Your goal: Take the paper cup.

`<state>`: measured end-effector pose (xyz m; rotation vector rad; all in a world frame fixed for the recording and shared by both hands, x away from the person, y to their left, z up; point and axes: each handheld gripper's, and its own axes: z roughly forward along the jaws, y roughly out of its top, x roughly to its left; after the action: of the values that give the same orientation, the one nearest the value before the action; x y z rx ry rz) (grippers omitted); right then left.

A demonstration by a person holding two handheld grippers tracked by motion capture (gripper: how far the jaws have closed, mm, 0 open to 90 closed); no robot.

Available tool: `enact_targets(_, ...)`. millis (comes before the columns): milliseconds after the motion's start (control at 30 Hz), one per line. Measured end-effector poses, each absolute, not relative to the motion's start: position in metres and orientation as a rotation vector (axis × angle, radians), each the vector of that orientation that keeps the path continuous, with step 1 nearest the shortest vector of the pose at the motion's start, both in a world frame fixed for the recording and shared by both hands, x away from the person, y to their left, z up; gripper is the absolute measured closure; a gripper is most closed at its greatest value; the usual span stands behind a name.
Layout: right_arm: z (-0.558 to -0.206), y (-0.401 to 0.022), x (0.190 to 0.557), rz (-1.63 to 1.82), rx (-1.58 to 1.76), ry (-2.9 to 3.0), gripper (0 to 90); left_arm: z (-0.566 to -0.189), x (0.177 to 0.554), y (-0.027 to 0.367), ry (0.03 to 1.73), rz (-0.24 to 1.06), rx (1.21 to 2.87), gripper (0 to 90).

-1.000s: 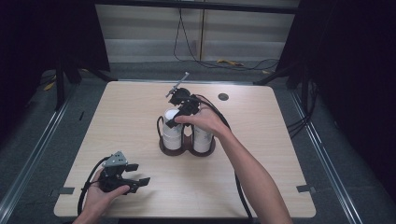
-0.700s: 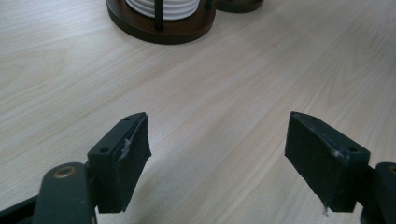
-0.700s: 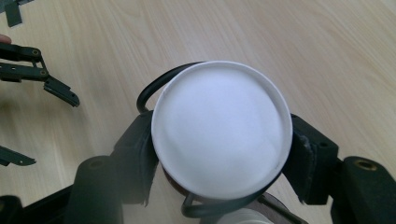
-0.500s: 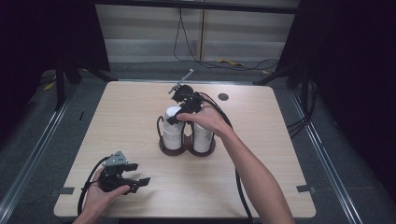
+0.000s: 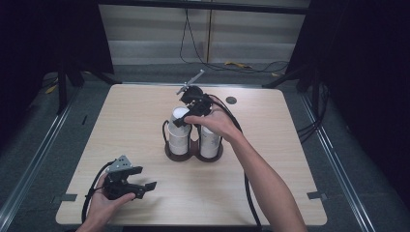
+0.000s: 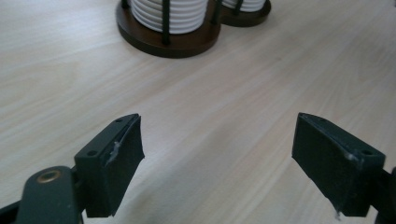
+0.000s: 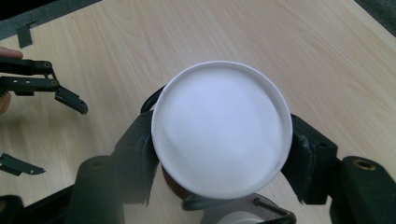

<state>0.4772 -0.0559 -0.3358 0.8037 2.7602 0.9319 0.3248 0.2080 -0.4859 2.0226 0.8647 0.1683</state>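
Two cup stacks (image 5: pixel 180 131) (one clamped), one holder (image 5: pixel 193 154), two claws.

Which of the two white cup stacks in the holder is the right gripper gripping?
The left stack: the right gripper has its fingers on its top cup. The right stack stands free.

right gripper (image 5: pixel 180 122) fingers closed slightly tighter on top white cup (image 5: pixel 180 116)

A light wooden table (image 5: pixel 270 188) is set on a grey carpeted floor (image 5: pixel 358 159). Behind the table a pale panelled wall (image 5: pixel 145 34) is seen, with black cables (image 5: pixel 193 48) hanging down it. Dark curtains (image 5: pixel 358 53) are hung on either side of the table.
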Motion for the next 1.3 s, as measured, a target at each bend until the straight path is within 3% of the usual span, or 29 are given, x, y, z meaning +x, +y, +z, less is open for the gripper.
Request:
enact_targets(267, -0.329, -0.063, 0.476, 0.988, 0.805, 2.733, 35.9, -0.487, 0.323, 0.202, 0.828, 0.18, 2.095, 24.0)
enact_targets(500, -0.324, -0.067, 0.474, 1.028, 0.803, 2.711, 36.1, -0.486, 0.326, 0.205, 0.835, 0.116, 2.028, 21.1)
enact_targets(1300, -0.312, -0.087, 0.46, 1.166, 0.827, 2.651, 36.8, -0.485, 0.328, 0.206, 0.838, 0.116, 1.993, 18.1)
